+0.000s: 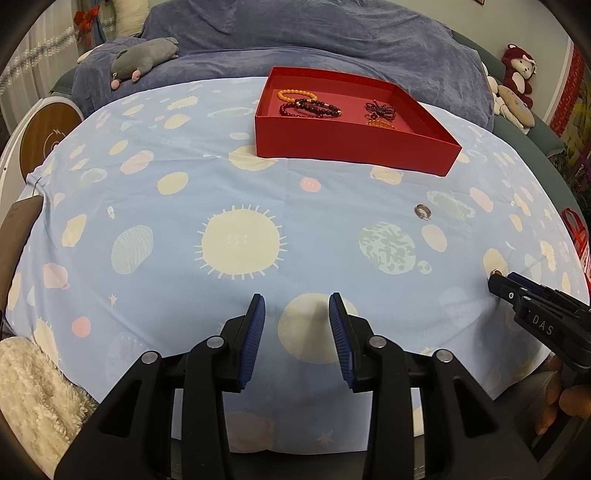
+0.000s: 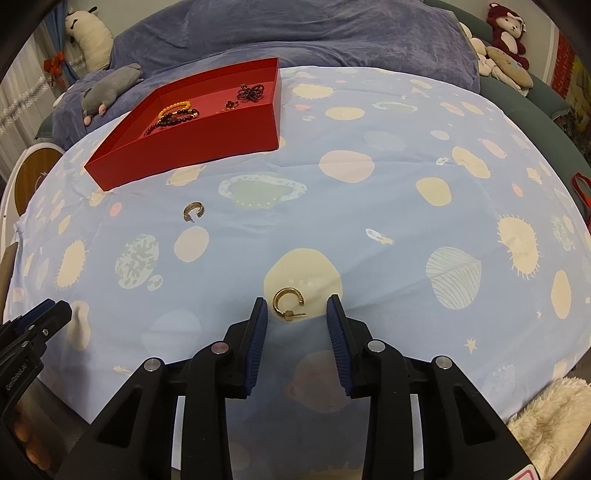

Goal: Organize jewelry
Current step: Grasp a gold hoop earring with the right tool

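A red tray (image 1: 347, 147) (image 2: 207, 142) sits on the planet-print cloth and holds beaded bracelets (image 1: 308, 105) (image 2: 173, 114) and a small dark beaded piece (image 1: 380, 109) (image 2: 252, 91). A gold hoop earring (image 2: 288, 301) lies on the cloth just ahead of my right gripper (image 2: 297, 308), between its open fingertips; it shows partly in the left wrist view (image 1: 496, 273). A second hoop earring (image 1: 422, 212) (image 2: 194, 211) lies farther out toward the tray. My left gripper (image 1: 297, 306) is open and empty over the cloth. The right gripper (image 1: 517, 291) shows in the left wrist view too.
A blue blanket (image 1: 314, 33) lies behind the cloth with a grey plush (image 1: 142, 55) on it. Plush toys (image 2: 506, 33) sit at the far right. A white fluffy cloth (image 1: 33, 387) lies at the near edge. A round wooden stool (image 1: 44, 136) stands at the left.
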{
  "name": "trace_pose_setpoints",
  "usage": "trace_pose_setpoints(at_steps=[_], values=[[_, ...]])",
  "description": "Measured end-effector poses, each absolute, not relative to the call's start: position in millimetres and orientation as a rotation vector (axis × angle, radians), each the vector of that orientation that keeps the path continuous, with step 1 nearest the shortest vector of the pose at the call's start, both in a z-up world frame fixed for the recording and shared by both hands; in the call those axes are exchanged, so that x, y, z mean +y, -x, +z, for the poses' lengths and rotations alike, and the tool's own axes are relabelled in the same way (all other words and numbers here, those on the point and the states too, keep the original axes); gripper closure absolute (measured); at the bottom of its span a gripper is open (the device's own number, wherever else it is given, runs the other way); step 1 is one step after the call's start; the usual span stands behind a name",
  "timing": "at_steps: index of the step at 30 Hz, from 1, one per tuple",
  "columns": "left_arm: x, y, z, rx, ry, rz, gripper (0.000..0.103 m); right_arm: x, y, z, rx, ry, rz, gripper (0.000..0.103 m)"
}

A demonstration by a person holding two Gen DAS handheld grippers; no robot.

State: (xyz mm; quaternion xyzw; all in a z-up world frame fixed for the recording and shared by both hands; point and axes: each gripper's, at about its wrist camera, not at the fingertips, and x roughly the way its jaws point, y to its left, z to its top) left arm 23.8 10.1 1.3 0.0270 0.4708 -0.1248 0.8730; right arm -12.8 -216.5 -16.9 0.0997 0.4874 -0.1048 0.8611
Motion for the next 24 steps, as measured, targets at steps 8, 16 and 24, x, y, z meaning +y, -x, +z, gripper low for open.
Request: trace_pose_setpoints(at_steps=[8,16,24], values=[[10.0,-22.6,0.9,0.984,-0.059,-0.258,0.068,-218.3,14.2,-16.8,1.022,-0.211,-0.236,0.081],[8.7,-21.9,2.3,0.983,-0.054,-0.259,0.059,-219.8,16.6,-15.8,1.023,-0.226,-0.226,0.086],[-9.5,-27.3,9.5,0.97,-0.055,-0.267,0.057,-220.2,17.5,-16.5,1.035,-0.251,-0.203,0.099]])
